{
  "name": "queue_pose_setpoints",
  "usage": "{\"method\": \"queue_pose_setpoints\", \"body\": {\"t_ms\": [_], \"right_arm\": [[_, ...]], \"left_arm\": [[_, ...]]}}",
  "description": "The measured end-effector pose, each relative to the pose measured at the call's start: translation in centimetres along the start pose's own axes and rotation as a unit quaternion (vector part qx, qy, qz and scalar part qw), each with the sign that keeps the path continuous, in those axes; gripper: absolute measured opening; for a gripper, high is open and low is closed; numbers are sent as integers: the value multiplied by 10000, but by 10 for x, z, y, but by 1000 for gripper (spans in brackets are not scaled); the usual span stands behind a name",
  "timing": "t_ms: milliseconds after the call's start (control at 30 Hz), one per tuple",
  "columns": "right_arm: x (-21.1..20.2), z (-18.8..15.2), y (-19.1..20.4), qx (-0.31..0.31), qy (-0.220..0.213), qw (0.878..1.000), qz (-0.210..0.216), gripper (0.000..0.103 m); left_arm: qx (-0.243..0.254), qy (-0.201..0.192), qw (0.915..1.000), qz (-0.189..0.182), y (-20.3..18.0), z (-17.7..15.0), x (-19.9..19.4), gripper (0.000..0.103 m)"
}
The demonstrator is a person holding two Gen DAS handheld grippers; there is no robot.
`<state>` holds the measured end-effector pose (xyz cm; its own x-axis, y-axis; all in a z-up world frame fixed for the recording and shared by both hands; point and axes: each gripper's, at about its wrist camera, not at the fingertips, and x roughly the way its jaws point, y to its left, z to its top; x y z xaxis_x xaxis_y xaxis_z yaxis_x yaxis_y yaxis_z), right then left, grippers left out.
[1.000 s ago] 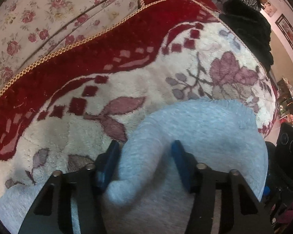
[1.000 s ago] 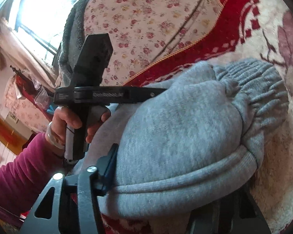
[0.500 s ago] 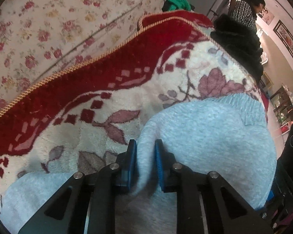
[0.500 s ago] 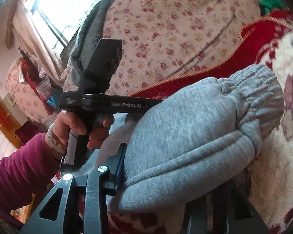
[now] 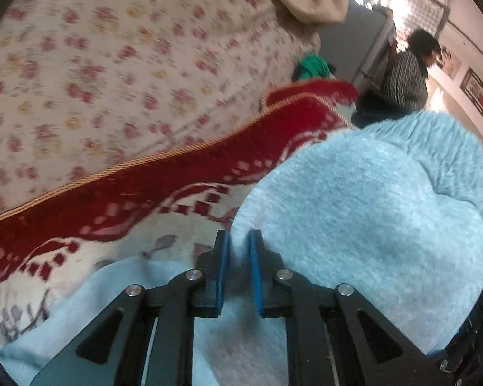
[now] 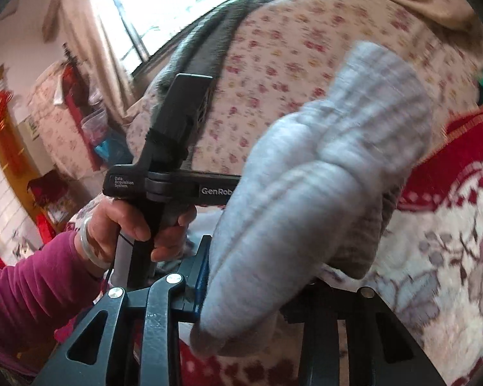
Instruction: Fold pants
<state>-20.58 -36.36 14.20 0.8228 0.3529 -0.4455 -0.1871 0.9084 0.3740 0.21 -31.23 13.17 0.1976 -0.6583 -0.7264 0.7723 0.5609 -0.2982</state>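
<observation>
The left gripper [image 5: 238, 257] has its jaws clamped on a fold of the grey pants [image 5: 364, 225]. The right gripper [image 6: 257, 289] jaws, just closing, clamp the bunched waistband above the red blanket [image 6: 450, 257].

A red-and-cream patterned blanket [image 5: 119, 193] lies against a floral cushion [image 5: 112, 64]; a person [image 5: 405, 74] stands beyond.

Home: floral bedspread [image 5: 119, 74], framed pictures [image 5: 479, 99]
</observation>
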Motion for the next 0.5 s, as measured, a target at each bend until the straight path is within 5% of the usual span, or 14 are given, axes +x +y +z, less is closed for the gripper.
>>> {"method": "queue_pose_setpoints", "body": {"t_ms": [267,500], "right_arm": [[40,23,81,-855,173,9954,406,38],[97,13,162,-1726,545,9796,875,38]], "left_arm": [[-699,-592,9945,511,59,-39,-91,1],[-1741,-953,9747,1024,132,-119,-162,1]]}}
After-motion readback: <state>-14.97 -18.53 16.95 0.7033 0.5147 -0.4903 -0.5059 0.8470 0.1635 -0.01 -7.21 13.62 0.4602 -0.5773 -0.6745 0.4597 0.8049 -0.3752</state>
